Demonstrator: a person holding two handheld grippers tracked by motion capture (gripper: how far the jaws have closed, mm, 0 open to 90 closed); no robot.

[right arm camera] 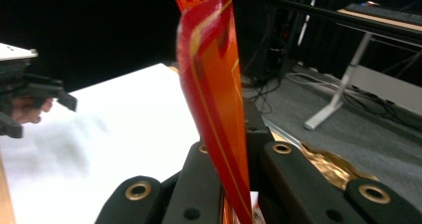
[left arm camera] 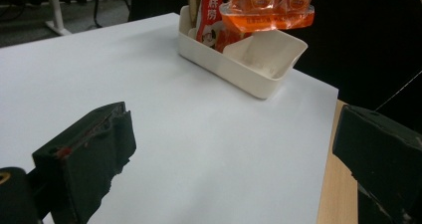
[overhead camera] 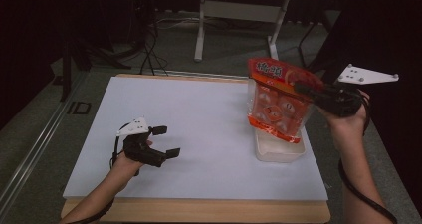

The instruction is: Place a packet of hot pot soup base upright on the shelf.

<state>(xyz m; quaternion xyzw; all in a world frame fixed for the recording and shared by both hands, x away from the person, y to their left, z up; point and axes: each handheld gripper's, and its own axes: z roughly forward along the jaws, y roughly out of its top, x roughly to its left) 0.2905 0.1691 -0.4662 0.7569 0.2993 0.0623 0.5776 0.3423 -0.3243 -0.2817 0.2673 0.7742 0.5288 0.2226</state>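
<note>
Orange jelly-cup pouch [overhead camera: 278,102], pinched at its top edge by the right hand-held gripper [overhead camera: 311,92], hangs at two o'clock above the white bin [overhead camera: 278,152]; lower it squarely while the left hand-held gripper [overhead camera: 165,142] waits spread.

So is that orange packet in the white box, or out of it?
Out: the orange packet hangs above the white box, pinched by the right gripper.

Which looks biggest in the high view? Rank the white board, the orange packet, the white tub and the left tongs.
1. White board
2. Orange packet
3. White tub and left tongs: they look much alike, and the packet hides part of the tub, so unranked.
</note>
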